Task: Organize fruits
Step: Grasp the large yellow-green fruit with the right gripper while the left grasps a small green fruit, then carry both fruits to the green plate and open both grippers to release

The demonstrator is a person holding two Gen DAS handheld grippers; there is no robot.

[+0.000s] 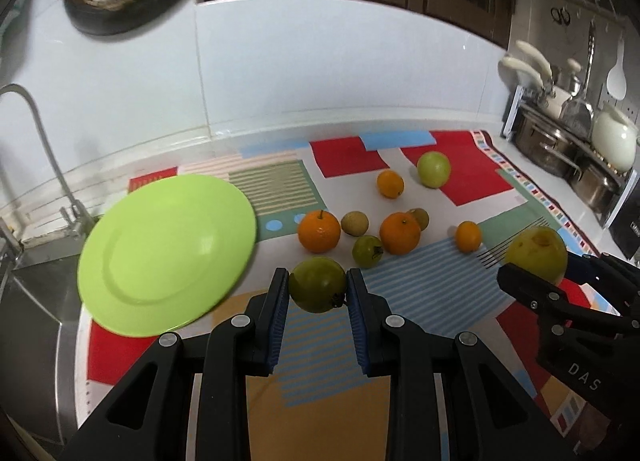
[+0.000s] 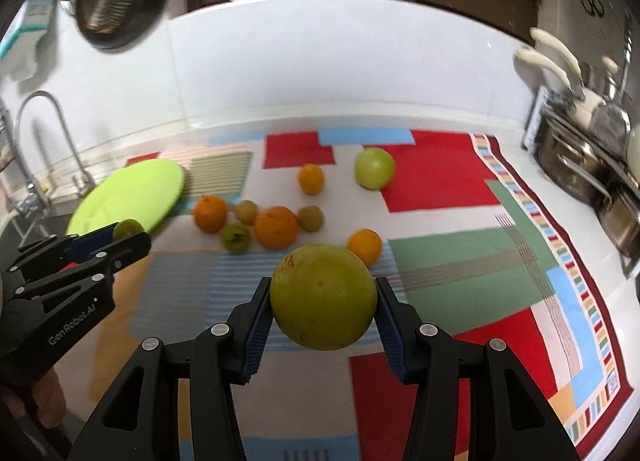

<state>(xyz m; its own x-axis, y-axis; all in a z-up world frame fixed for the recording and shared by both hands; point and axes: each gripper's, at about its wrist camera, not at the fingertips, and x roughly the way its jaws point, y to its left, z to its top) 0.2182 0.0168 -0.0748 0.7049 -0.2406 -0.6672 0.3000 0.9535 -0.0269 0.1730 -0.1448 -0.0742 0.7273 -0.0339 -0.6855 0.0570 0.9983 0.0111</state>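
Left gripper clamps a small green fruit; right gripper clamps a large yellow-green fruit.

Only readable stuff is on the grippers tbh – left gripper says "GenRobot.AI" in white along its black body. Right gripper shows "DAS" on its side – rest is cut off.

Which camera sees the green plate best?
The left wrist view. There the plate lies large and whole, just left of the left hand-held gripper. In the right wrist view the plate is small and far off, and that gripper hides its near edge.
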